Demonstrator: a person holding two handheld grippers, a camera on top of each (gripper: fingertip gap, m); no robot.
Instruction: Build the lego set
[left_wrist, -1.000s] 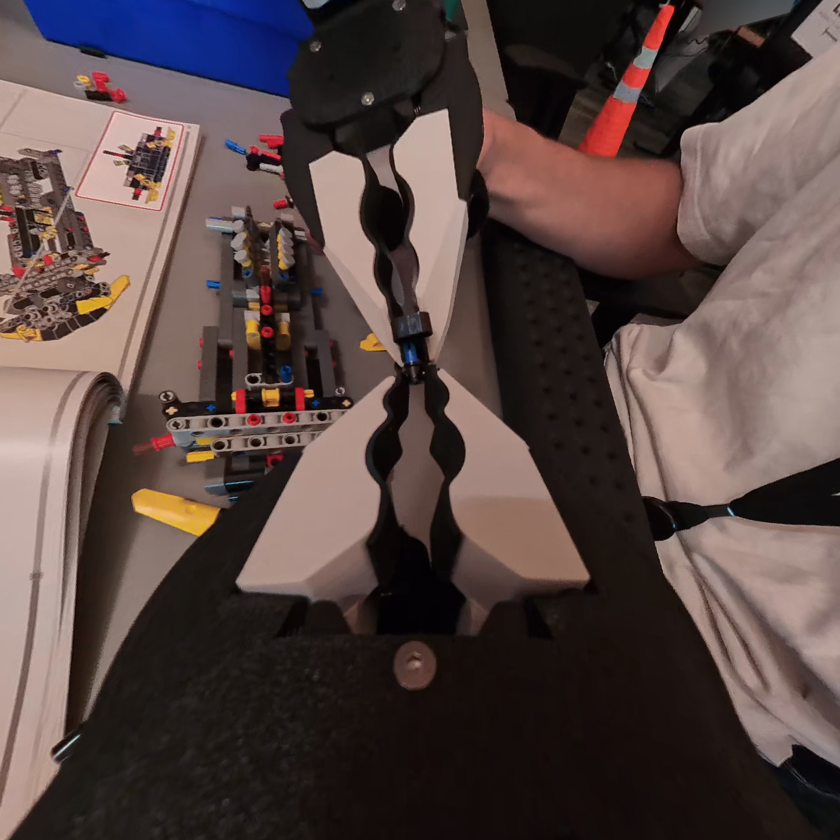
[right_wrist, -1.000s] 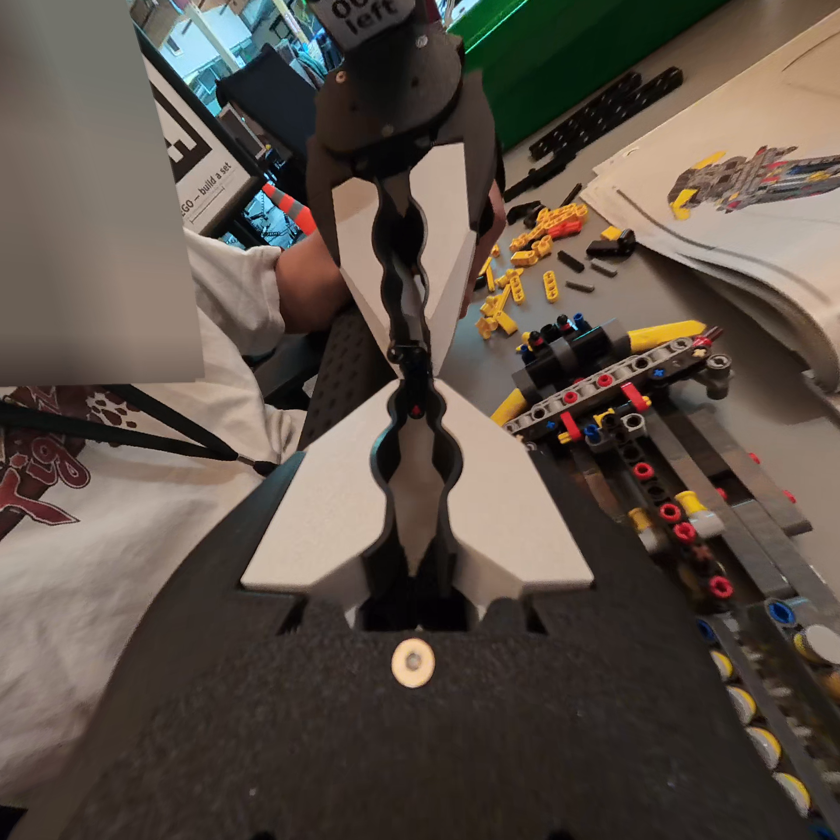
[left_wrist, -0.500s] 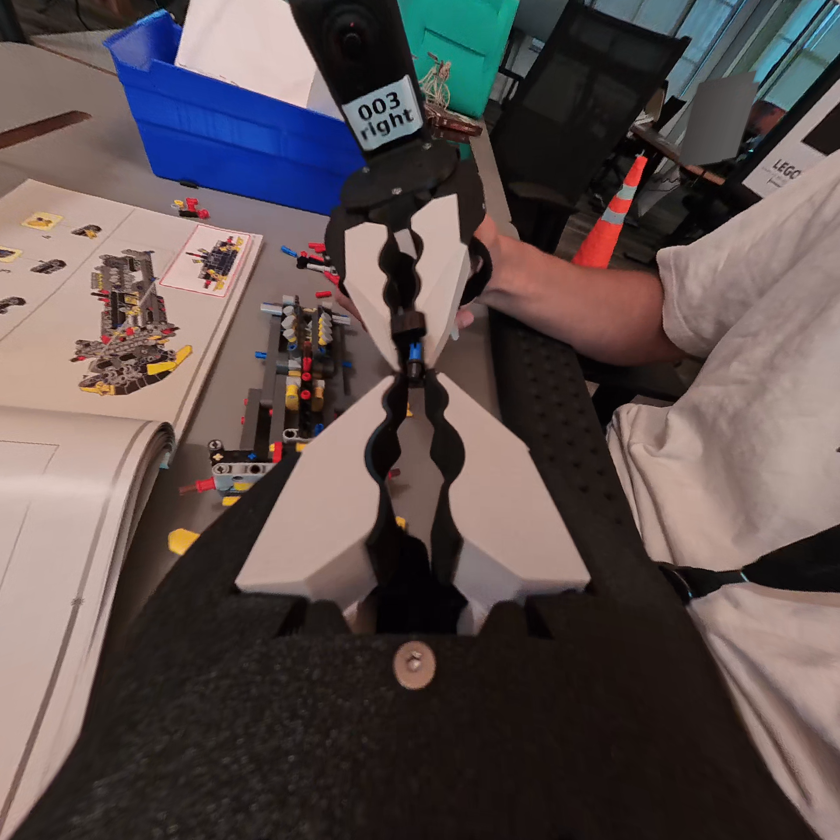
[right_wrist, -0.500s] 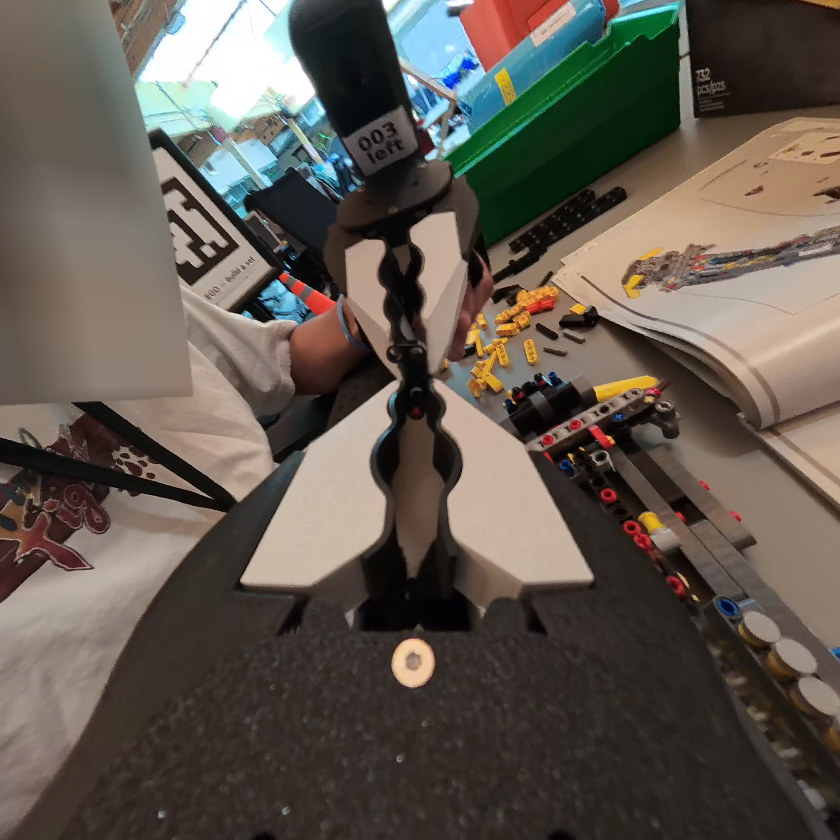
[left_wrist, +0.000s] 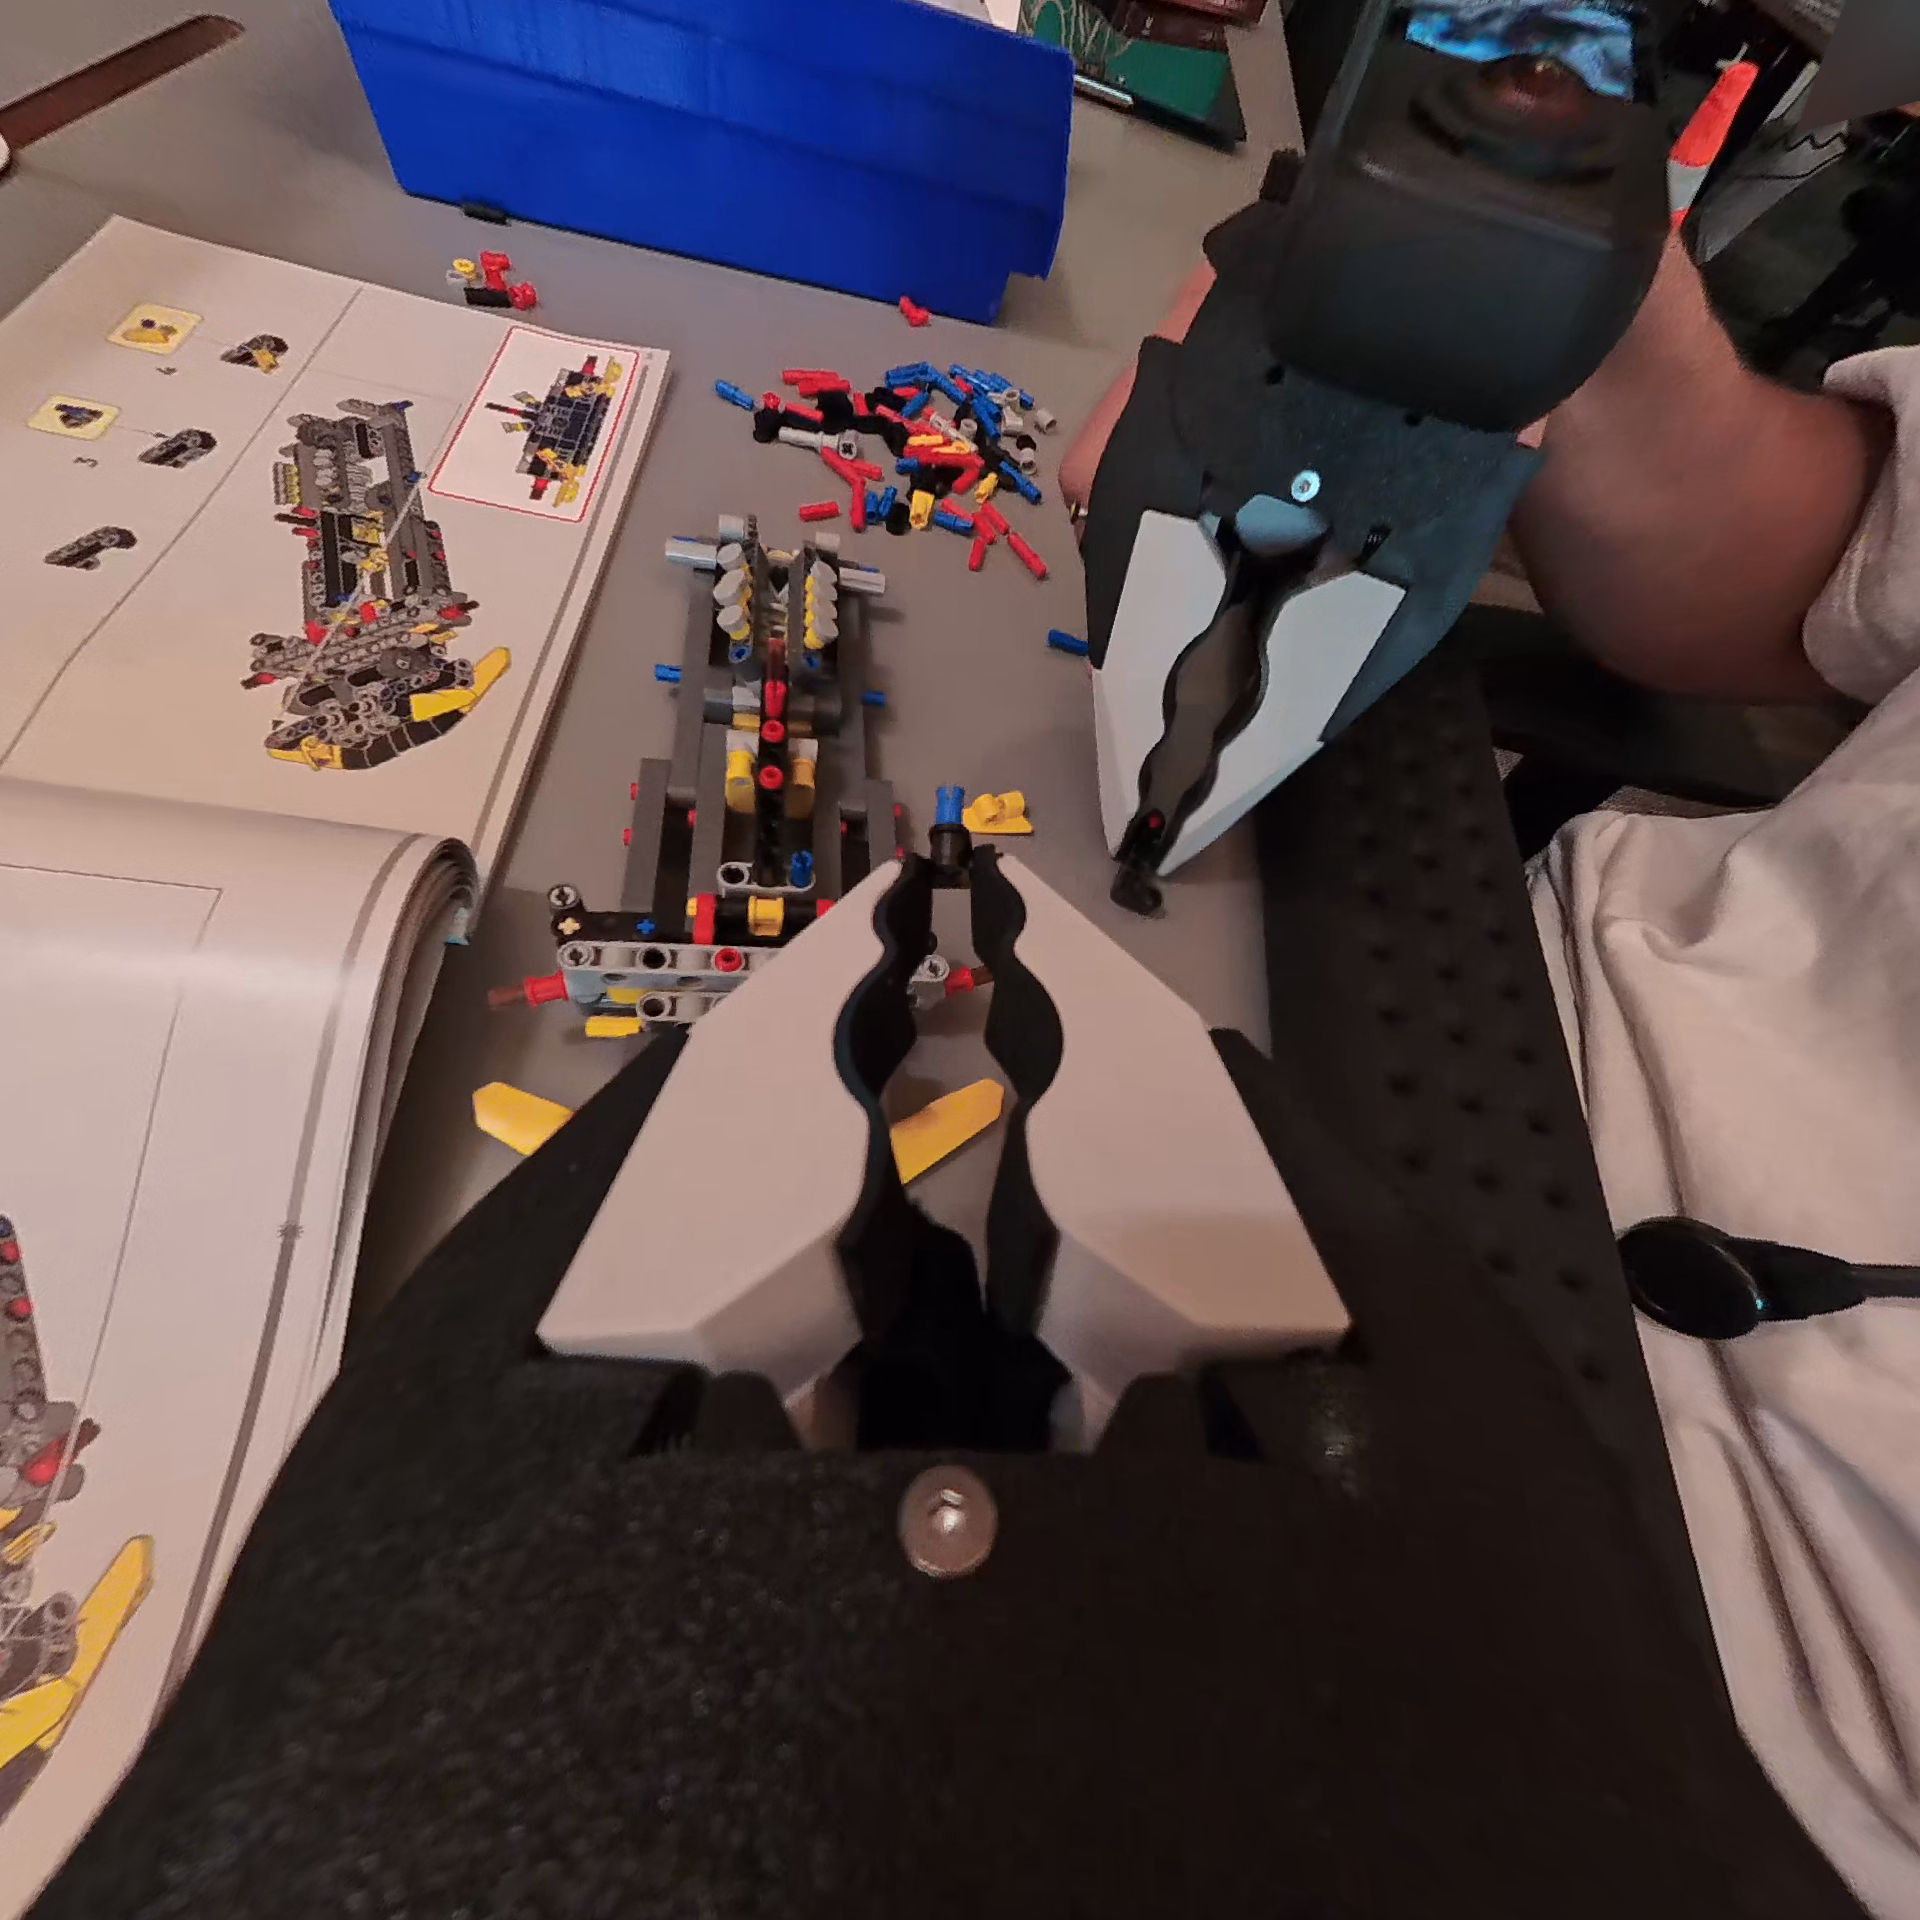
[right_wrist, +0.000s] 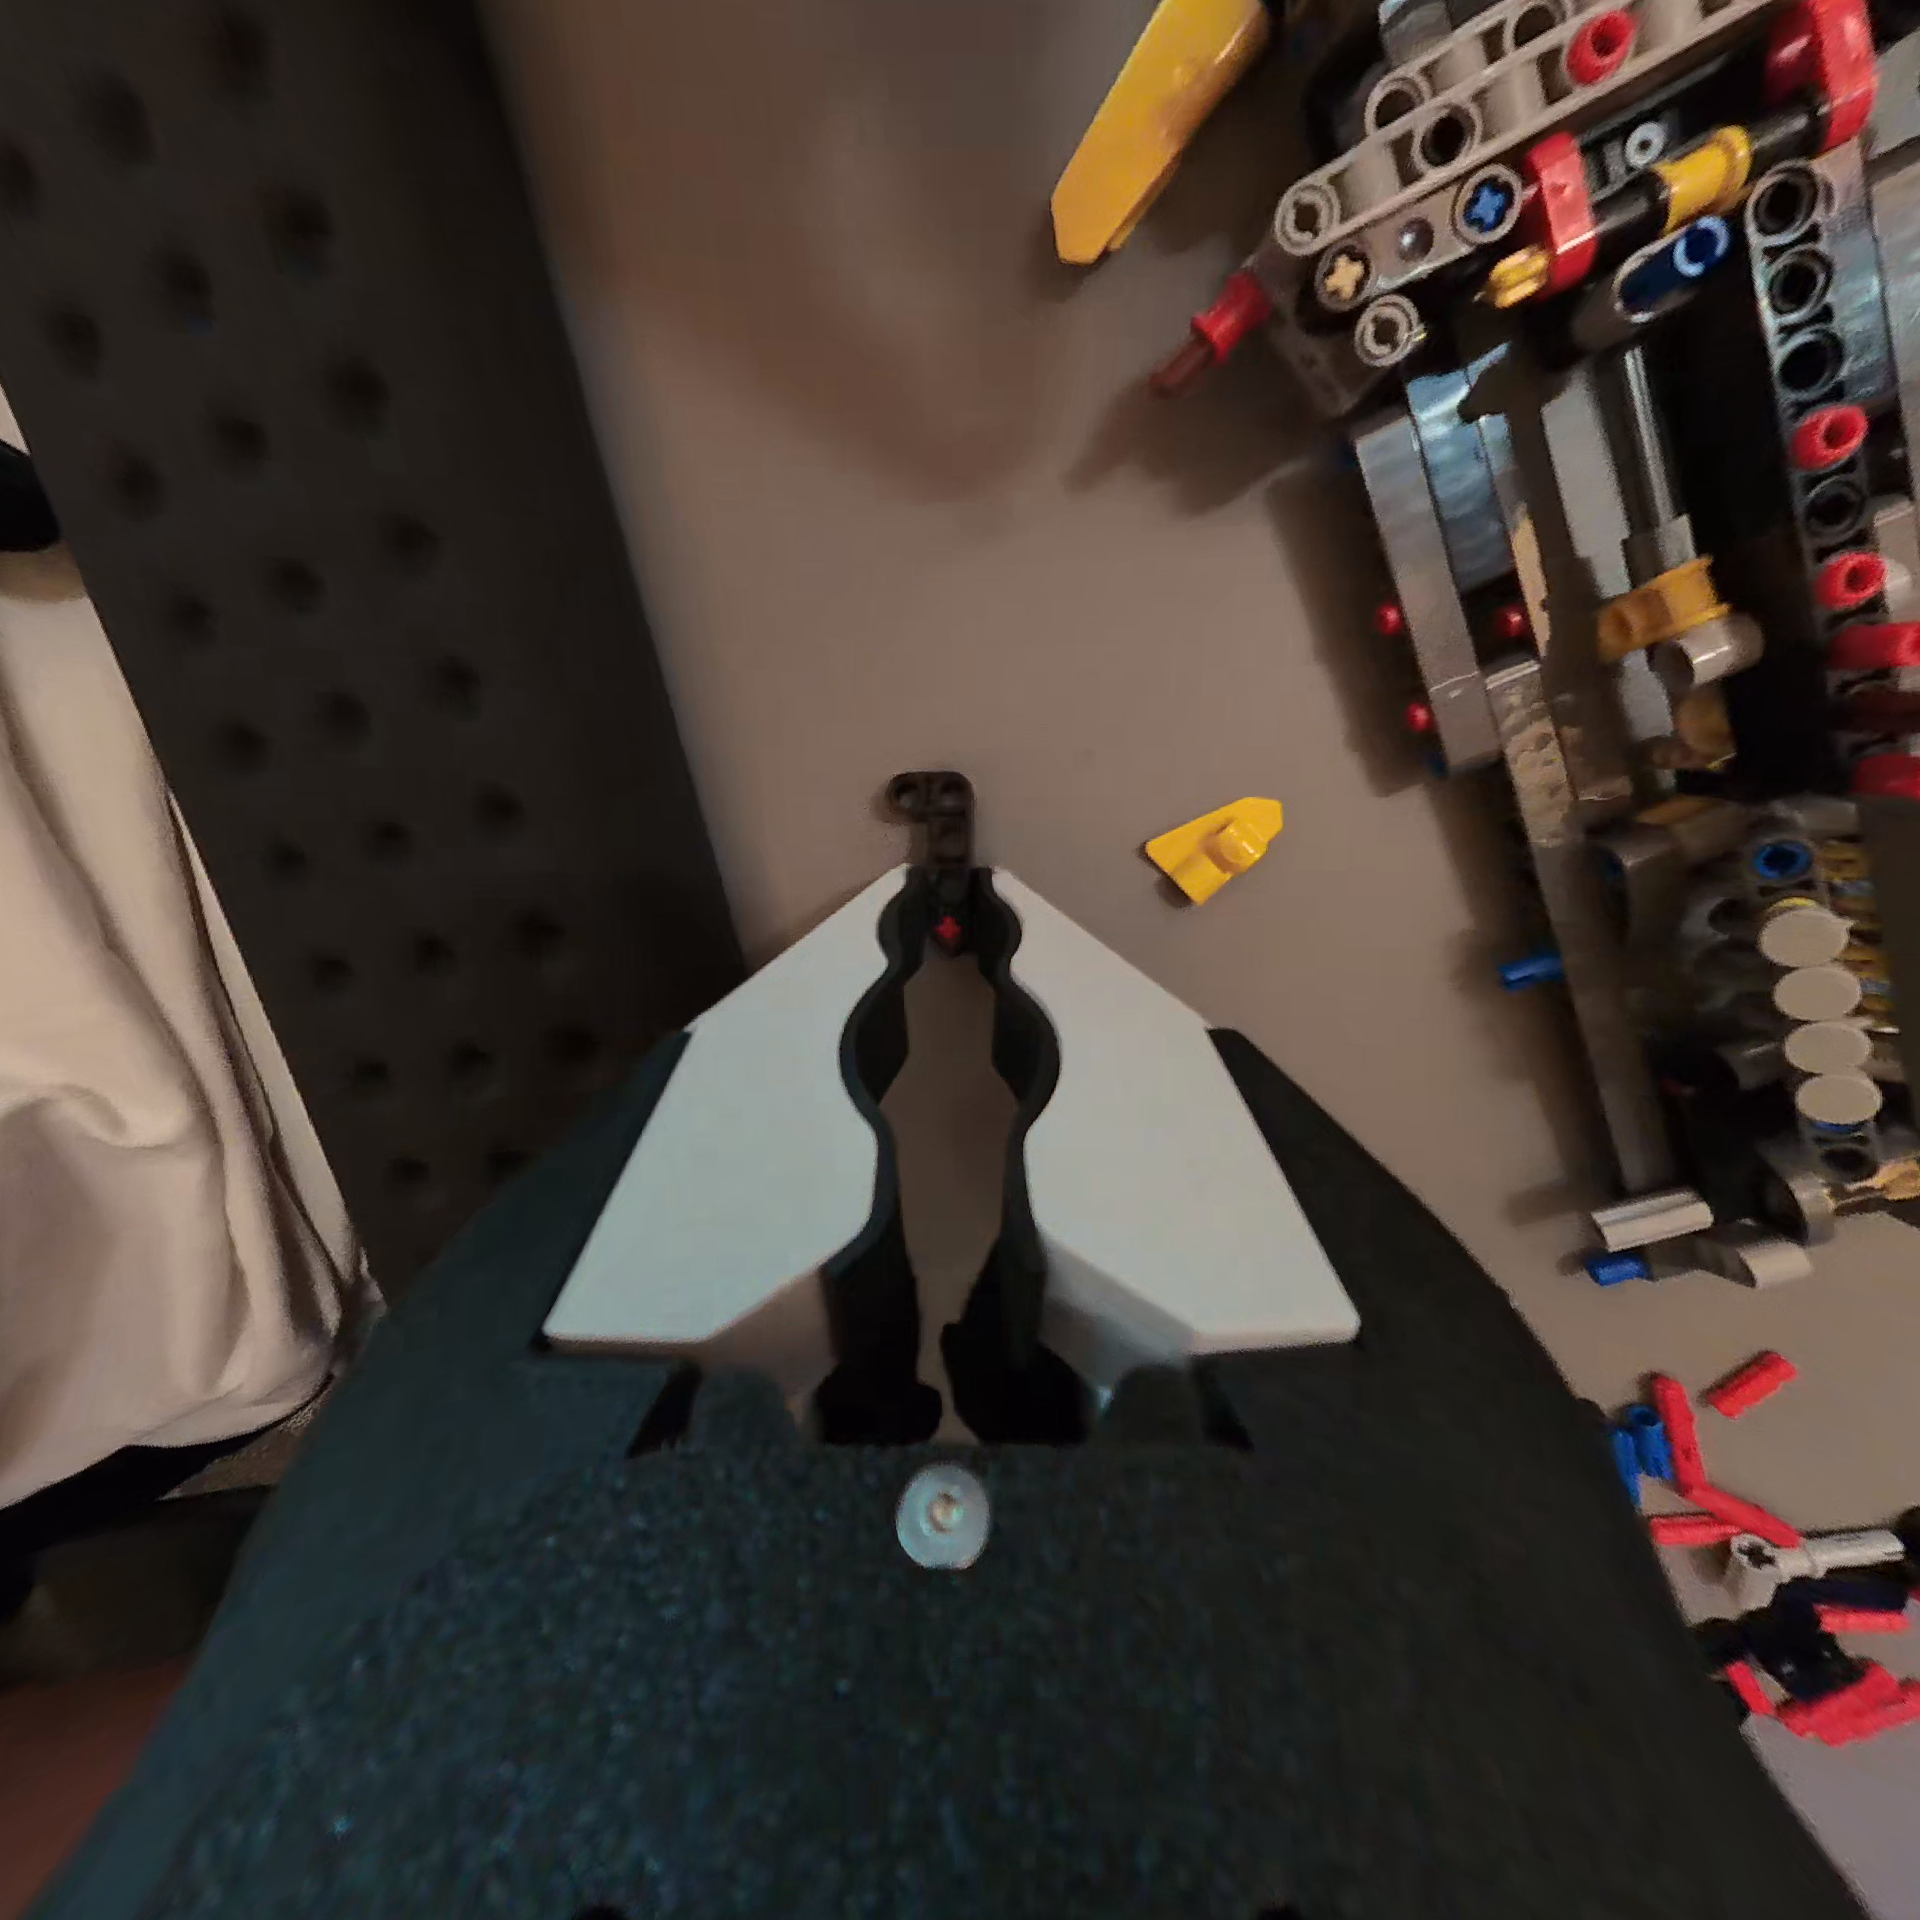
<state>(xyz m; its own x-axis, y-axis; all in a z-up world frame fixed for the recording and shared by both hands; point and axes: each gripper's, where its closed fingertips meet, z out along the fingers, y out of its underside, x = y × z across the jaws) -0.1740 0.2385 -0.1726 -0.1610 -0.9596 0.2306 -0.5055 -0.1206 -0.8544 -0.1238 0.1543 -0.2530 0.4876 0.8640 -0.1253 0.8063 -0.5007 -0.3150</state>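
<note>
Grey table (left_wrist: 966, 332) is bearing an open instruction booklet (left_wrist: 208, 644) at the left and a long, part-built lego chassis (left_wrist: 769, 748) lying beside it. Loose pins (left_wrist: 914, 457) are sitting in a heap beyond the chassis. Left gripper (left_wrist: 948, 868) is pinching a small blue-and-black pin (left_wrist: 947, 826) at its fingertips. Right gripper (right_wrist: 943, 881) is clamping a small black connector (right_wrist: 933, 821) just above the table, near a yellow piece (right_wrist: 1216, 847).

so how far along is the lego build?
Partway. The long chassis is assembled on the table, still open framework. In hand: left tool pinches a black-and-blue pin; right tool holds a small black connector. Left: a pile of loose pins and yellow panels unattached.
</note>
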